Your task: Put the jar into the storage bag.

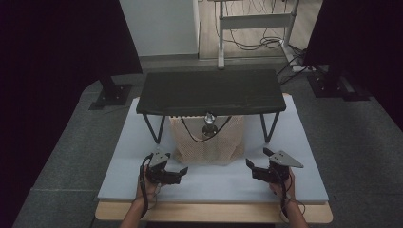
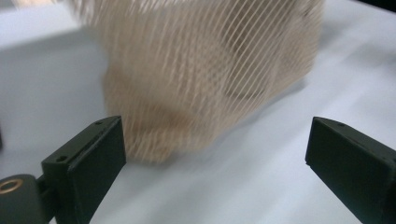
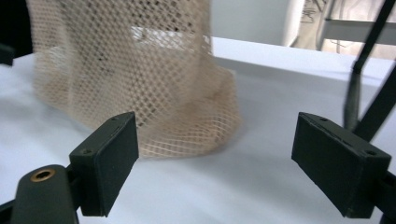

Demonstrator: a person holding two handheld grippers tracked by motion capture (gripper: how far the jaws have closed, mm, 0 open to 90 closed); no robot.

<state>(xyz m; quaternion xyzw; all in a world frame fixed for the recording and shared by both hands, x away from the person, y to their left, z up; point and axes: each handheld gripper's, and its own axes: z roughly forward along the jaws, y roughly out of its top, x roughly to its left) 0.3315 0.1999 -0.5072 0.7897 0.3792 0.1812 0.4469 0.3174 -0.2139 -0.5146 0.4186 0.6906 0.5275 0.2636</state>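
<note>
Your grey mat (image 1: 142,156) carries a black stand (image 1: 209,92). From it hangs the beige net bag (image 1: 207,142), its bottom resting on the mat between the stand's legs. Your left gripper (image 1: 183,170) sits near the bag's left corner and your right gripper (image 1: 250,165) near its right. Both point inward with jaws spread wide, holding nothing.

Your dim workroom, grey carpet floor (image 1: 351,142).
Beyond you: a white wall panel (image 1: 161,26), a white-framed desk (image 1: 254,21), tangled black cables (image 1: 259,42).
</note>
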